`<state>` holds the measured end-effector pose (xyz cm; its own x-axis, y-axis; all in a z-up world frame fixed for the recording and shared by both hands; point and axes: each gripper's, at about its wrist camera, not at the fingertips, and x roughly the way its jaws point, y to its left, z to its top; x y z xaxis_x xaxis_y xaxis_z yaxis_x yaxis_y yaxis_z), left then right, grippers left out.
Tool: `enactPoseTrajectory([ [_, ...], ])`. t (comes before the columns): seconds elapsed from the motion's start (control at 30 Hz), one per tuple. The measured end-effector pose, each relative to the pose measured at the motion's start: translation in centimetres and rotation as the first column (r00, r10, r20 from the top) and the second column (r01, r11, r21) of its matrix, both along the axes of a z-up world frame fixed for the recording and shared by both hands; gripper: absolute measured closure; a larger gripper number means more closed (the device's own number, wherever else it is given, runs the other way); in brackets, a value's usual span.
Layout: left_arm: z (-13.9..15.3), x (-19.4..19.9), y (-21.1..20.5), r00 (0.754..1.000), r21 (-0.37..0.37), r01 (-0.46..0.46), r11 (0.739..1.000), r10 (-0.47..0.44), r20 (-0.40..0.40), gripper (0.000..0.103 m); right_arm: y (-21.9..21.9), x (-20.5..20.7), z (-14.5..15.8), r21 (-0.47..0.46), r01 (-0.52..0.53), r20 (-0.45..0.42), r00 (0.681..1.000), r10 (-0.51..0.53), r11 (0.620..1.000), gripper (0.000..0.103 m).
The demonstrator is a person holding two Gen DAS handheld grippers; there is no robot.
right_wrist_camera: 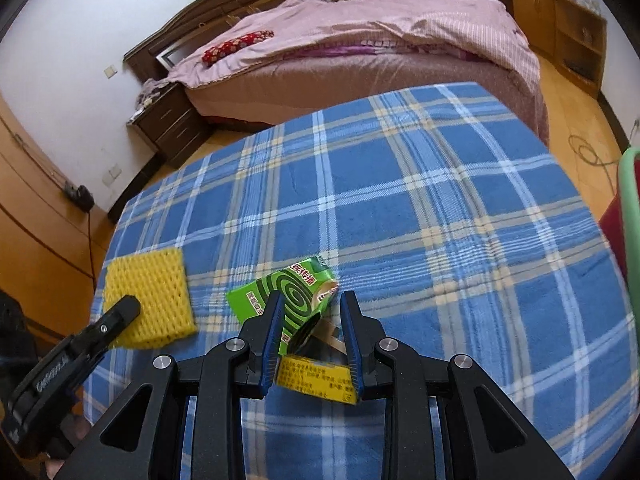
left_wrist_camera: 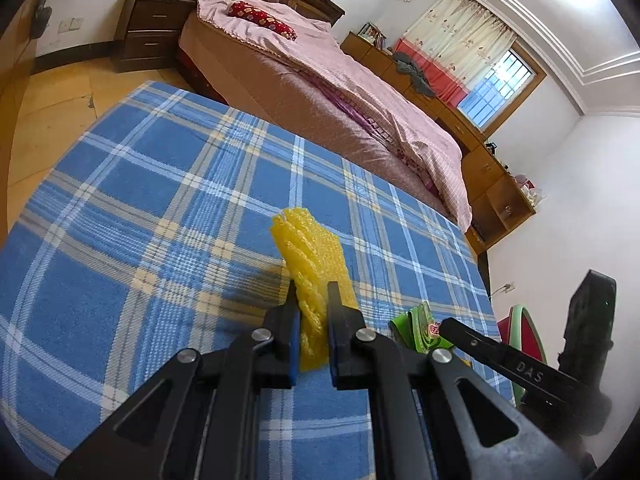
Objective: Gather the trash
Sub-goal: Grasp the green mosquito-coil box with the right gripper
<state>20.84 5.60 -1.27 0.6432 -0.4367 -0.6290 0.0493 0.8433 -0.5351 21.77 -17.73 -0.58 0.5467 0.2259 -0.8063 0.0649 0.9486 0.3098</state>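
Note:
A yellow foam net sleeve [left_wrist_camera: 310, 264] sits on edge on the blue plaid blanket [left_wrist_camera: 160, 200]. My left gripper [left_wrist_camera: 312, 292] is shut on the sleeve. It also shows in the right wrist view [right_wrist_camera: 148, 296], with one left finger [right_wrist_camera: 120, 312] on it. A crumpled green mosquito-coil box [right_wrist_camera: 292, 292] lies on the blanket between the fingers of my right gripper [right_wrist_camera: 312, 304], which is shut on the box. The box's green edge shows in the left wrist view [left_wrist_camera: 420, 328].
A red bin with a green rim [left_wrist_camera: 524, 328] stands off the blanket's right edge, also seen in the right wrist view [right_wrist_camera: 628, 200]. A pink-covered bed [right_wrist_camera: 360, 40], a dark nightstand [right_wrist_camera: 168, 124] and wooden cabinets [left_wrist_camera: 480, 168] stand beyond.

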Motion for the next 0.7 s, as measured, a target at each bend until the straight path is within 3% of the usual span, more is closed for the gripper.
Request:
enactPoseTrajectory([
  [0.13, 0.1, 0.0, -0.3, 1.000, 0.004, 0.009, 1.000, -0.009, 0.002, 0.094, 0.3, 0.2, -0.3, 0.015, 0.005, -0.001, 1.000, -0.005, 1.000, 0.076],
  [0.23, 0.4, -0.2, -0.5, 1.000, 0.004, 0.013, 1.000, -0.013, 0.008, 0.094, 0.5, 0.1, -0.3, 0.007, 0.005, 0.010, 1.000, -0.005, 1.000, 0.095],
  [0.33, 0.7, -0.4, -0.9, 1.000, 0.019, 0.020, 1.000, -0.021, 0.024, 0.094, 0.5, -0.4, 0.0, 0.013, 0.015, 0.046, 0.999, -0.016, 1.000, 0.100],
  [0.53, 1.1, -0.7, -1.5, 0.998, 0.014, 0.039, 0.999, -0.040, 0.045, 0.094, -1.5, -3.8, 2.5, 0.135, 0.063, 0.117, 0.990, -0.079, 0.989, 0.100],
  [0.7, 2.0, -1.2, -2.5, 0.994, 0.012, 0.079, 0.997, -0.080, 0.077, 0.094, -3.9, -7.9, 5.2, 0.171, 0.109, 0.197, 0.970, -0.142, 0.979, 0.100],
])
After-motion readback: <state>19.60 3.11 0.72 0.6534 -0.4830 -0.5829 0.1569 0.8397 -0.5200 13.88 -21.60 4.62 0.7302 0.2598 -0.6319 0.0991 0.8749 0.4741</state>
